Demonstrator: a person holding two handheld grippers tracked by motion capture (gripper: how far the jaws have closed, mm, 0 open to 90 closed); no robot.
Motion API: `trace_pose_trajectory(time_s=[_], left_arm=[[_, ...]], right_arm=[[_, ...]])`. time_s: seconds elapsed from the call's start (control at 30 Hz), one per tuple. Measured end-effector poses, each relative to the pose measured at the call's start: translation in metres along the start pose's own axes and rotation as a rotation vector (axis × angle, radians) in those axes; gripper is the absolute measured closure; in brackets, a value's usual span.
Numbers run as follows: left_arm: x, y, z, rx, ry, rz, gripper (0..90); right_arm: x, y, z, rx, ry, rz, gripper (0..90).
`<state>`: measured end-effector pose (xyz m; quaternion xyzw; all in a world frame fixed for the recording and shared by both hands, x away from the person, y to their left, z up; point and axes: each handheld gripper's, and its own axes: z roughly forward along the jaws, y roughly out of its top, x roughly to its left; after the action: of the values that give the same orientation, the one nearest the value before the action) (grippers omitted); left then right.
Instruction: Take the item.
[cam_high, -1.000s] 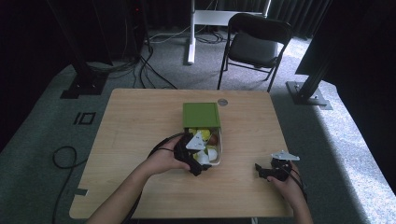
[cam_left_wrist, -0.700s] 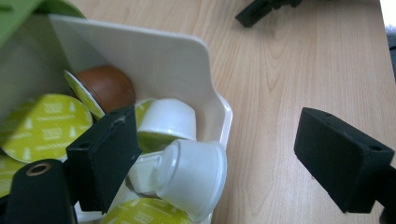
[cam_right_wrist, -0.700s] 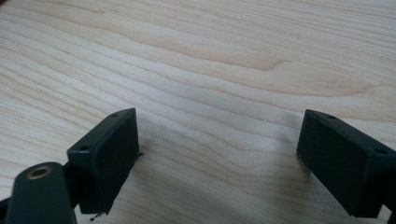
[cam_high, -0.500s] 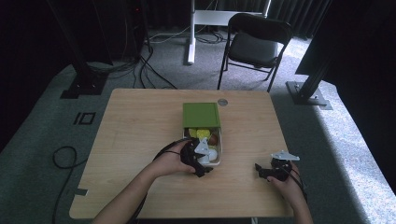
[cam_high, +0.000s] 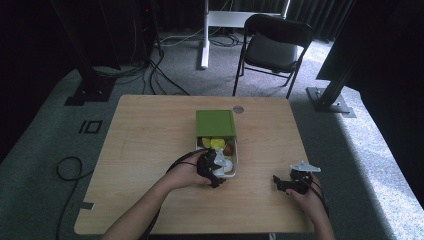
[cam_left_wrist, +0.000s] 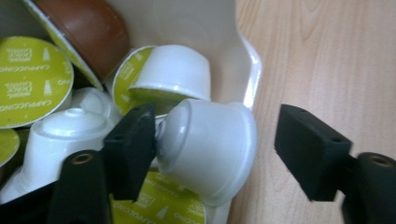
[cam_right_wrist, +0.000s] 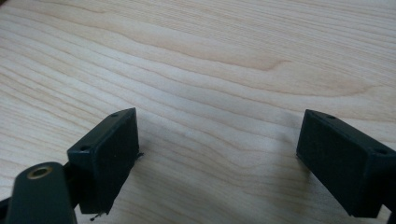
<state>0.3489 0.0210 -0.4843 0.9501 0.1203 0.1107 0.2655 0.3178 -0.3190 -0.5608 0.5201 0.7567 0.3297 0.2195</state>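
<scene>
A white tray of coffee capsules juts from under a green lid at the table's middle. Green-foil capsules, a brown one and white ones lie in it. My left gripper is at the tray's near end, open. A white capsule lies on its side on the tray's corner between the jaws; the left jaw touches its rim and the right jaw stands clear. My right gripper rests low at the front right, open over bare wood.
The wooden table has free room to the left and the far right of the box. A small round grey grommet sits near the far edge. A black chair and cables stand on the floor beyond.
My left gripper has shifted slightly right and settled at the tray's near end. The right gripper has stayed put.
</scene>
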Motion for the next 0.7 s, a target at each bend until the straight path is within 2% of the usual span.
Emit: trace_pose_trajectory(time_s=[0.07, 0.1, 0.2, 0.27, 0.4, 0.43, 0.7], left_arm=[[0.0, 0.001, -0.001, 0.013, 0.016, 0.001, 39.8], [0.0, 0.002, -0.001, 0.019, 0.021, -0.011, 41.5], [0.002, 0.003, -0.002, 0.03, 0.012, -0.027, 44.3], [0.005, 0.003, -0.003, 0.01, -0.005, -0.056, 45.5], [0.004, 0.002, -0.005, 0.009, 0.006, -0.04, 46.6], [0.002, 0.003, -0.008, 0.008, 0.02, -0.026, 47.2], [0.0, 0.005, -0.023, -0.057, 0.0, -0.054, 48.4]], right_arm=[[0.0, 0.0, 0.0, 0.0, 0.0, 0.001, 12.7], [0.0, 0.0, 0.0, 0.0, 0.0, 0.0, 12.6], [0.0, 0.0, 0.0, 0.0, 0.0, 0.0, 12.7], [0.0, 0.0, 0.0, 0.0, 0.0, 0.0, 12.6], [0.0, 0.0, 0.0, 0.0, 0.0, 0.0, 12.6], [0.0, 0.0, 0.0, 0.0, 0.0, 0.001, 12.6], [0.0, 0.0, 0.0, 0.0, 0.0, 0.001, 12.6]])
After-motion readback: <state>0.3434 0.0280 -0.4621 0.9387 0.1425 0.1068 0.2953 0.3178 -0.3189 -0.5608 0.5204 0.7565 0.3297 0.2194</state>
